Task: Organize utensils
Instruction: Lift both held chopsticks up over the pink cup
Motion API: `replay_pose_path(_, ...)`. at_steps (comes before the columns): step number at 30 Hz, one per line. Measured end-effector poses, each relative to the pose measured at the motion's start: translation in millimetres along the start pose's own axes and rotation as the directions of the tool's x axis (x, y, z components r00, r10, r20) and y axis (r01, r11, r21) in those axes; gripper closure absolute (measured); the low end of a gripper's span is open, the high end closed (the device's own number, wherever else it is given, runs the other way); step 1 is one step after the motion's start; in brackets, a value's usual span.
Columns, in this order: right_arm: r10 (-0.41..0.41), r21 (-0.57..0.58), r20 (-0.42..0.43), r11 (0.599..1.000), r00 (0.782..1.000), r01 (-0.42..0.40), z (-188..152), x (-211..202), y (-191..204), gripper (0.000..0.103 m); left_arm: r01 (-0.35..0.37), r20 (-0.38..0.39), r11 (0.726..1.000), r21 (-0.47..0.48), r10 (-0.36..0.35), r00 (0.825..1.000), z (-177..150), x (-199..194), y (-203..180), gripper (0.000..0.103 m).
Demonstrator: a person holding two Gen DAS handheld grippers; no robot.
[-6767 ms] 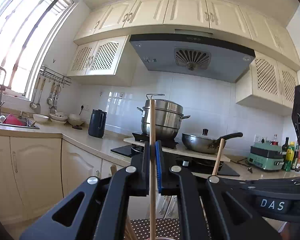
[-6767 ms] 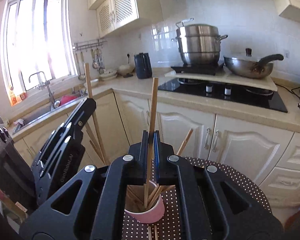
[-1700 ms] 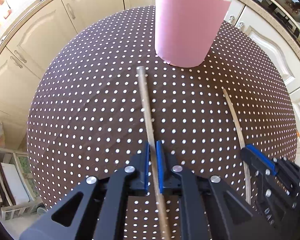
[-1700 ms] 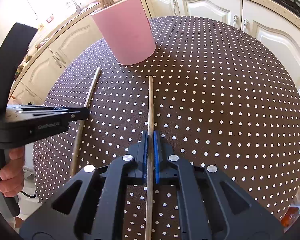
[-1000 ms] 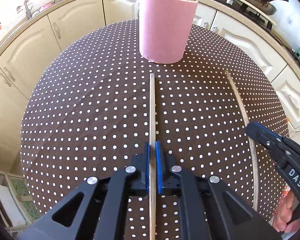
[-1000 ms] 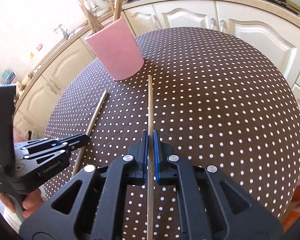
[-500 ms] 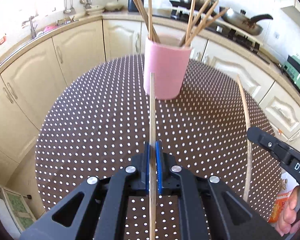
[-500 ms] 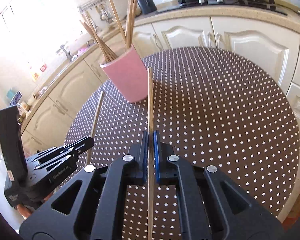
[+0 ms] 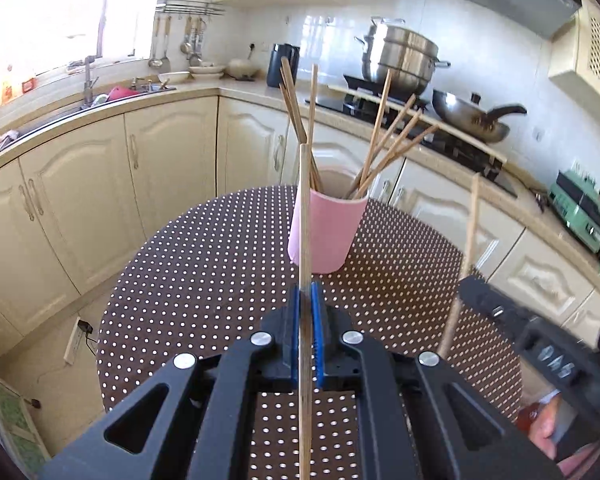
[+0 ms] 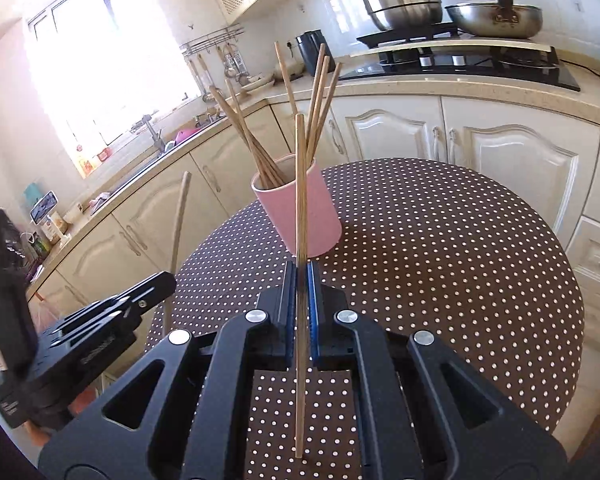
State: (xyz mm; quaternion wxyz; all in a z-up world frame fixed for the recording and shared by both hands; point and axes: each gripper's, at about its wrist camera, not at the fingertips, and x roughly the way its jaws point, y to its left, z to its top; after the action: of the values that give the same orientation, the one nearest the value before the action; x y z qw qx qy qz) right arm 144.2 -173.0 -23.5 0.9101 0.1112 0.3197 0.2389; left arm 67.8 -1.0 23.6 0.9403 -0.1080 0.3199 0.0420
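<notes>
1. The left gripper (image 9: pixel 307 312) has its blue-padded jaws closed tight on a wooden chopstick (image 9: pixel 305 220), which stands lifted off the table with its tip in front of the pink cup (image 9: pixel 326 232).
2. The right gripper (image 10: pixel 299 288) is likewise clamped on a second chopstick (image 10: pixel 300 200), raised just short of the pink cup.
3. The pink cup already holds several chopsticks (image 10: pixel 260 140) fanning outward.
4. The left view alone shows the right gripper from the side with fingers (image 9: pixel 548 428) on its handle; the right view alone shows a phone (image 10: pixel 44 204) on the counter left of the cup.
5. The pink cup stands on a round brown polka-dot table (image 10: pixel 460 240); behind it are cream cabinets, a steel pot (image 9: pixel 400 60) and a wok (image 9: pixel 472 116).
</notes>
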Motion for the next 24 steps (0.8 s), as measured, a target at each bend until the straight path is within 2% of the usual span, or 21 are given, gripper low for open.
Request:
replay_pose_path(2, 0.000, -0.012, -0.010, 1.000, 1.000, 0.000, 3.7, -0.1, 2.3, 0.097, 0.015, 0.032, 1.000, -0.011, -0.015, 0.999, 1.3, -11.4, -2.8, 0.096)
replay_pose_path(9, -0.007, -0.031, 0.046, 0.999, 0.999, 0.009, 14.9, -14.3, 1.1, 0.097, -0.010, 0.095, 1.000, 0.004, 0.010, 0.995, 17.3, -23.3, -9.3, 0.096)
replay_pose_path(16, 0.008, -0.058, 0.107, 0.998, 0.994, -0.002, 31.0, -21.2, 2.3, 0.097, -0.036, 0.109, 0.999, 0.014, 0.035, 0.993, 41.5, -20.6, -2.0, 0.096)
replay_pose_path(21, 0.013, -0.026, 0.150, 1.000, 0.989, -0.009, 51.1, -14.3, -1.1, 0.097, -0.017, 0.173, 0.998, 0.058, 0.007, 0.985, 65.0, -17.0, -1.1, 0.096)
replay_pose_path(24, 0.012, -0.017, 0.168, 1.000, 0.986, -0.010, 63.0, -6.1, 0.3, 0.097, 0.003, 0.175, 0.996, 0.086, -0.018, 0.984, 78.8, -3.1, -4.0, 0.096)
